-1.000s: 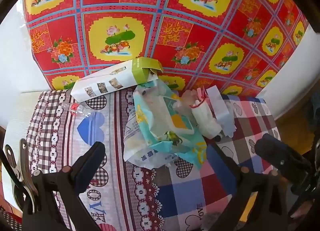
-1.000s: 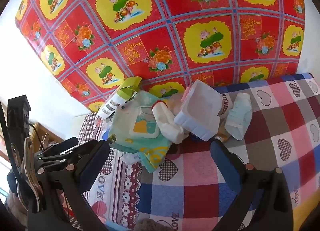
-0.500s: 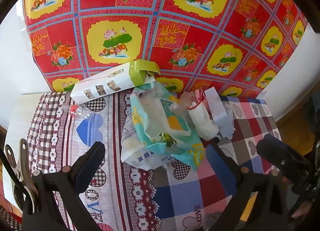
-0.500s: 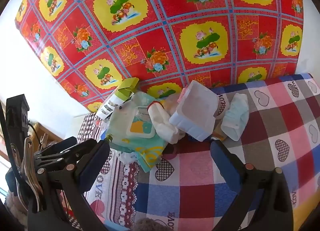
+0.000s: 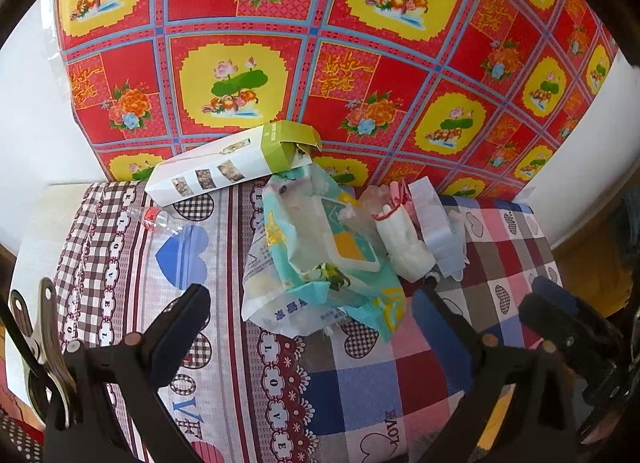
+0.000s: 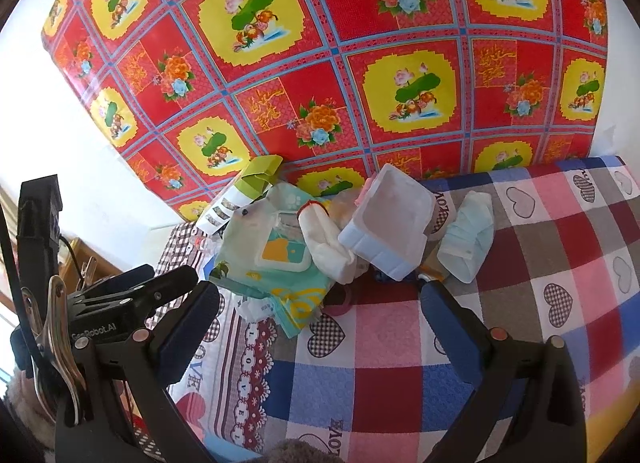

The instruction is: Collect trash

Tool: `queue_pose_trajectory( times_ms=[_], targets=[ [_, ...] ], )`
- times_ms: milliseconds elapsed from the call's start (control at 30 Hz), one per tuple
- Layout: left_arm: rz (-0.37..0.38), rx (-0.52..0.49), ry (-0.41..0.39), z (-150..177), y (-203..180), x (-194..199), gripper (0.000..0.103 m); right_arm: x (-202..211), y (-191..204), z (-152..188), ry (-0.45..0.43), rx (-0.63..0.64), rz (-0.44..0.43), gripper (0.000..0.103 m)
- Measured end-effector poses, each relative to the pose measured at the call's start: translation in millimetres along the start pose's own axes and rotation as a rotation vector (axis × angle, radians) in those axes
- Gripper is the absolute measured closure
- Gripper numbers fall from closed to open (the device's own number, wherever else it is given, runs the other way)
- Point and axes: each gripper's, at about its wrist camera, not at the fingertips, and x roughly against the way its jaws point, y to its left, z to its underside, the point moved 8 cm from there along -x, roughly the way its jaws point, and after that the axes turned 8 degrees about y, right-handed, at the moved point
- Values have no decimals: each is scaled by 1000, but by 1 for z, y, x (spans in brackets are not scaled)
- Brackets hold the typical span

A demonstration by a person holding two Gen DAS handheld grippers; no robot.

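Observation:
A heap of trash lies on the patchwork-cloth table [image 5: 352, 391] [image 6: 400, 383] against the back wall. It holds a teal wet-wipe pack [image 5: 332, 247] [image 6: 276, 259], a white and green carton [image 5: 228, 167] [image 6: 240, 195], a small white bottle with a red band [image 5: 404, 243] [image 6: 324, 243], a pale plastic tub [image 5: 436, 227] [image 6: 388, 223], a crumpled blue mask [image 6: 468, 239] and a clear bottle [image 5: 160, 219]. My left gripper [image 5: 312, 303] hangs open just before the wipe pack. My right gripper [image 6: 320, 295] stands open in front of the heap, touching nothing.
A red and yellow flowered cloth [image 5: 320, 43] [image 6: 340, 63] covers the wall behind the table. The white wall [image 5: 32, 123] shows at the left. The right gripper's body [image 5: 568, 327] sits at the table's right edge; a wooden floor [image 5: 588, 255] lies beyond.
Both grippers have moved slightly forward toward the heap. Nothing has been grasped, and the trash has not shifted.

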Motion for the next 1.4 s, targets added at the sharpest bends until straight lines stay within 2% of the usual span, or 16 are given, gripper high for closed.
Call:
queue_pose_trajectory(
  times_ms=[533, 867, 1300, 1400],
  targets=[
    [27, 33, -33, 1, 5, 12, 0, 9, 3, 2, -16, 10, -13, 0],
    [19, 25, -31, -1, 4, 12, 0, 15, 9, -1, -37, 21, -10, 0],
    [6, -16, -39, -4, 11, 10, 0, 4, 3, -9, -42, 0, 4, 0],
    [5, 3, -29, -4, 17, 6, 0, 3, 4, -10, -52, 3, -1, 0]
  ],
)
